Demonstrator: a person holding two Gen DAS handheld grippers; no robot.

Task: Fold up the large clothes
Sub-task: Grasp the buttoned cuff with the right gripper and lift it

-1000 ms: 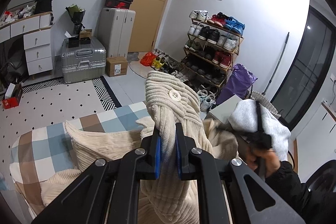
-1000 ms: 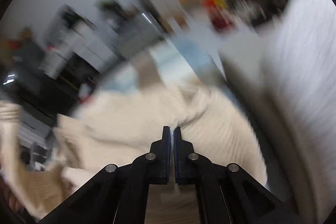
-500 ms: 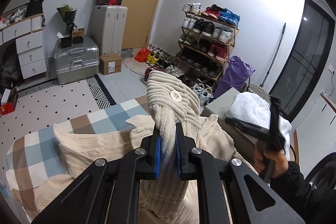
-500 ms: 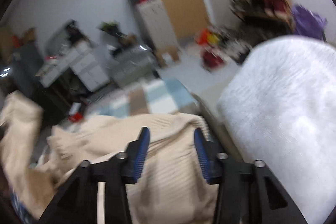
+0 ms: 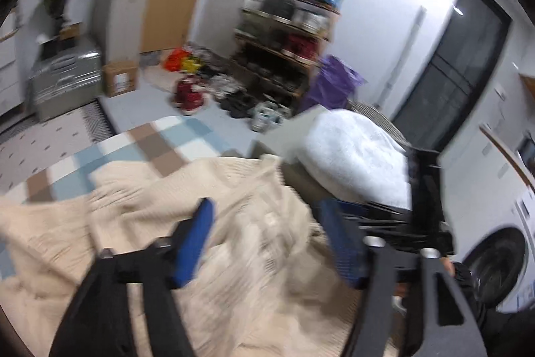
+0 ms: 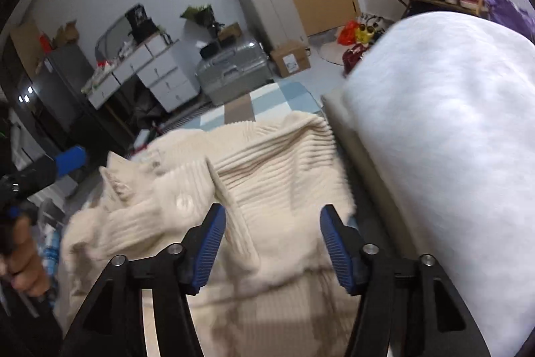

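Hovering over cream ribbed sweater (image 6: 274,169) | left gripper (image 5: 271,243) wide | right gripper (image 6: 272,246) wide | labels unreadable

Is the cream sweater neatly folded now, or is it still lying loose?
Loose. The cream sweater lies rumpled in uneven layers, a button showing; the left gripper and right gripper both hang open above it.
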